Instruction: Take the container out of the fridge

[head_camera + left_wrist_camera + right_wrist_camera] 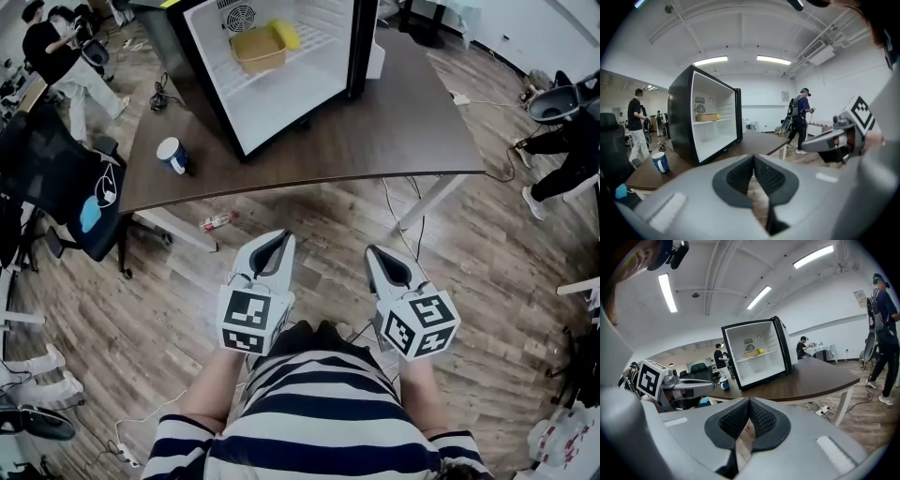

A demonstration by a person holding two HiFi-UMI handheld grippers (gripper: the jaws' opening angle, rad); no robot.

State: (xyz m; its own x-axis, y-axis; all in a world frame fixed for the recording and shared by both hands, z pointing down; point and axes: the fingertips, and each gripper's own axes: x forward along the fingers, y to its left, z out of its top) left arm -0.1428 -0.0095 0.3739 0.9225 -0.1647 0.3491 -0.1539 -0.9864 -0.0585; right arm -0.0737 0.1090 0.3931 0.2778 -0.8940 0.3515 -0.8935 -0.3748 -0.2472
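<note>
Far back on the table (403, 122), near its rear edge, stands the fridge (281, 94) w/ its door side open toward me. A tan container (257, 47) sits about mid-shelf on the upper shelf, and a yellow item (286, 34) touches its right side. A blue-and-white cup (172, 155) stands by the table's left edge. I hold both tools low, close to my striped shirt, over the wood floor and short of the table's front edge. My left gripper (279, 236) has its jaws pinched together at the tips w/ nothing between them. My right gripper (374, 251) is the same, tips meeting and empty. The container lies ahead of both, well apart from them, higher up and a bit left of centre. So the left gripper looks nearer in line w/ it. Its long axis seems to run across the shelf, side to side. I judge I must step fwd and spread the jaws before reaching in.
</note>
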